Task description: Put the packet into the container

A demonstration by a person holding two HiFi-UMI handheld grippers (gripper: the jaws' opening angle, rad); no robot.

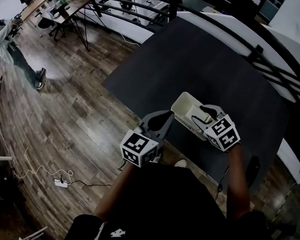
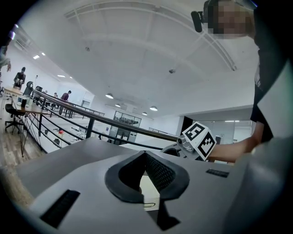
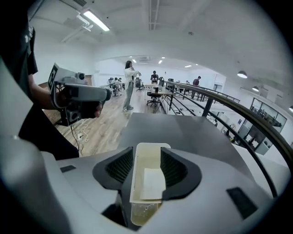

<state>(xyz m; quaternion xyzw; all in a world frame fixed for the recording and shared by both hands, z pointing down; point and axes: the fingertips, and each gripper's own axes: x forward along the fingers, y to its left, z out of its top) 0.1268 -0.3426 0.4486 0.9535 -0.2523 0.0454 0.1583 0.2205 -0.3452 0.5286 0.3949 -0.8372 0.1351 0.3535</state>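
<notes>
Packet (image 3: 152, 183): we are finding it lying inside the container (image 3: 133, 178); placement is looking done. Right gripper (image 3: 147, 153) is clamping the container's sides; left gripper (image 2: 145, 154) is sitting closed, empty.

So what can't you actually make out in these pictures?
- Packet: no print readable; in the head view the right gripper covers it.
- Container: near end hidden below the jaws in the right gripper view.
- Pale thing behind the left gripper: mostly hidden by its shut jaws.
- Distant people: too small.
</notes>
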